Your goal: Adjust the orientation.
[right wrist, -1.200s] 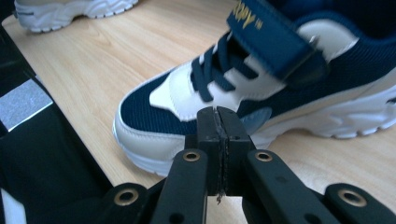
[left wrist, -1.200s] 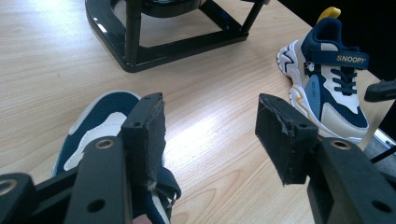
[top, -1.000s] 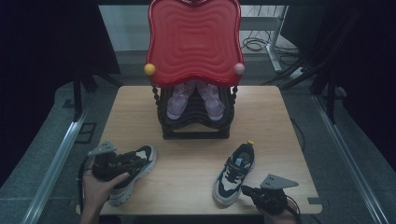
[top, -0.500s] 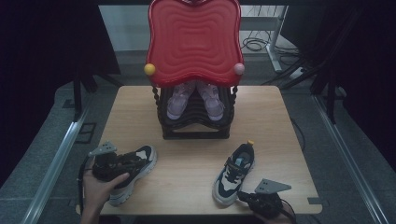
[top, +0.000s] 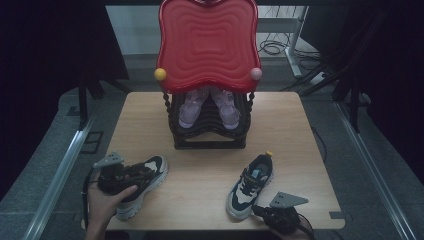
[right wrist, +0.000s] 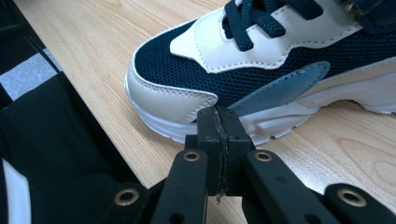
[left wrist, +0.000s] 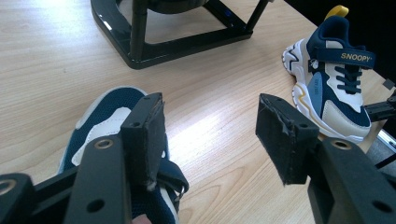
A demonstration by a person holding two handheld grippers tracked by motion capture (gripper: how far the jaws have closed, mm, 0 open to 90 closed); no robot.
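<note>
The left gripper (top: 131, 175) was held with its jaws spread wide over the left sneaker (top: 142, 184) at the table's (top: 200, 190) near-left edge, seemingly readied for a grasp. The right gripper (right wrist: 218, 122) was pressed shut on nothing, just at the toe of the right sneaker (top: 250, 184) near the front-right edge, perhaps to nudge it.

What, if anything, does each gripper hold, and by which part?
Nothing is held. The left gripper has its jaws open above the left shoe; the right gripper has its jaws shut empty beside the right shoe.
</note>
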